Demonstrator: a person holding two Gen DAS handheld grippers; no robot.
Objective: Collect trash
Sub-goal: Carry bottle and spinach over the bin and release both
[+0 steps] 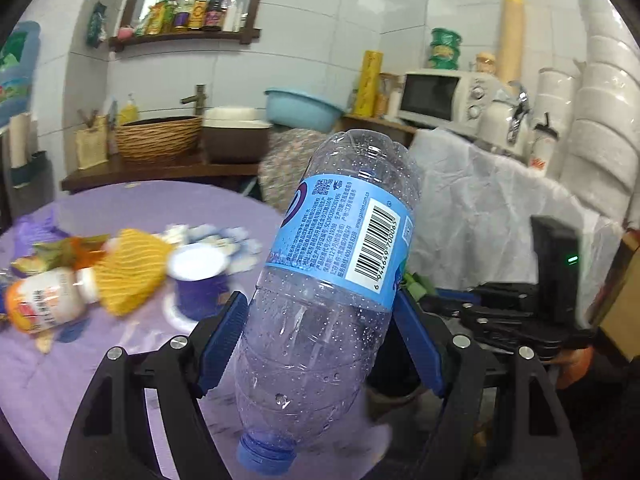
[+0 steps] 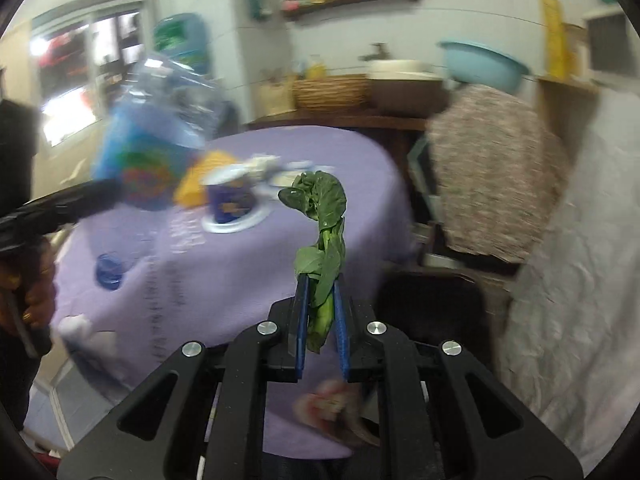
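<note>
My left gripper [image 1: 320,312] is shut on an empty clear plastic bottle [image 1: 332,280] with a blue label, held cap-down above the purple table [image 1: 100,360]. The bottle also shows blurred in the right wrist view [image 2: 160,128]. My right gripper [image 2: 320,284] is shut on a limp green leafy vegetable [image 2: 324,224], held upright off the table's near edge. On the table lie a purple cup [image 1: 200,280], a yellow foam net [image 1: 128,268], a small white drink bottle [image 1: 44,304] and crumpled wrappers [image 1: 60,248].
A dark wooden counter [image 1: 160,172] behind the table holds a wicker basket [image 1: 158,136] and a blue basin [image 1: 302,106]. A white-covered surface [image 1: 492,216] with a microwave [image 1: 444,94] stands right. A chair with patterned cloth [image 2: 492,168] is beside the table.
</note>
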